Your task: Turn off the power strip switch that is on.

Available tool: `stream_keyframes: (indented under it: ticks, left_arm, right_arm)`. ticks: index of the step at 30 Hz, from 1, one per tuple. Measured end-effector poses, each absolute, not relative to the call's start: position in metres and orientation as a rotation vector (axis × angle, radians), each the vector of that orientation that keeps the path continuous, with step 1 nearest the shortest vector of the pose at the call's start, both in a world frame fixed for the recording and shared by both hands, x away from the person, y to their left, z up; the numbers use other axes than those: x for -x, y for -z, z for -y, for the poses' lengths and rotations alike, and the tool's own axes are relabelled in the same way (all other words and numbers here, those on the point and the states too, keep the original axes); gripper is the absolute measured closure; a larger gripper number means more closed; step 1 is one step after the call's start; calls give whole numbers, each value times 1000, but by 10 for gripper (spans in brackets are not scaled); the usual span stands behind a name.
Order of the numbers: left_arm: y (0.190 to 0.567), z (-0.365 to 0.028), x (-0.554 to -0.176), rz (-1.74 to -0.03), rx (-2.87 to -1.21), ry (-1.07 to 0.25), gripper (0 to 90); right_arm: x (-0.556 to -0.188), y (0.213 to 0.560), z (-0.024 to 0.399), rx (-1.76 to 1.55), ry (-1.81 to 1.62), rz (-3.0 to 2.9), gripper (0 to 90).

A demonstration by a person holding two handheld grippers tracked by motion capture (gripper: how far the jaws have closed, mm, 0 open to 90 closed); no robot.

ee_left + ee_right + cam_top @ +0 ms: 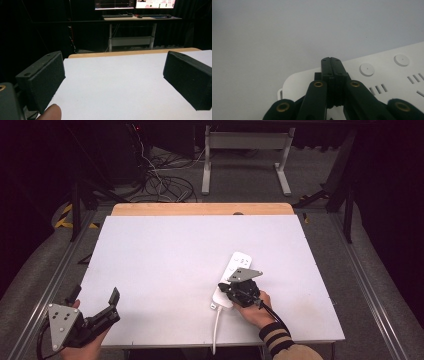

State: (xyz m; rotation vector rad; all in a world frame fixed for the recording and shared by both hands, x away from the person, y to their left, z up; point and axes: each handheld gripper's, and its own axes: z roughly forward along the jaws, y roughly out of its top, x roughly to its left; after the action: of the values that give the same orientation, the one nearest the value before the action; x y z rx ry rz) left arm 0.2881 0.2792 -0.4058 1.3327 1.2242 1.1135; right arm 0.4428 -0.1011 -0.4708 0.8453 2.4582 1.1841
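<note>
White power strip (234,279) is lying right of centre on the bench (165,265); right tongs (333,65), jaws together, are pressing on its near end. Left tongs (115,82) are hovering wide apart at the bench's near-left corner.

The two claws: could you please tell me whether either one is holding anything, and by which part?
Nothing is held. The left claw is open over bare table; the right claw is shut, empty, above the white plastic power strip.
</note>
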Motion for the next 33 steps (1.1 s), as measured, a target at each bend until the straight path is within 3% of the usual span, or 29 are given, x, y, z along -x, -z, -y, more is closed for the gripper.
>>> stream_keyframes:
  ticks: [33]
  left_arm:
    - [407,-279,-290,-1228,-1334,-1105,46]
  right_arm:
    - [-439,469,99,-858,-1161,-2446,900]
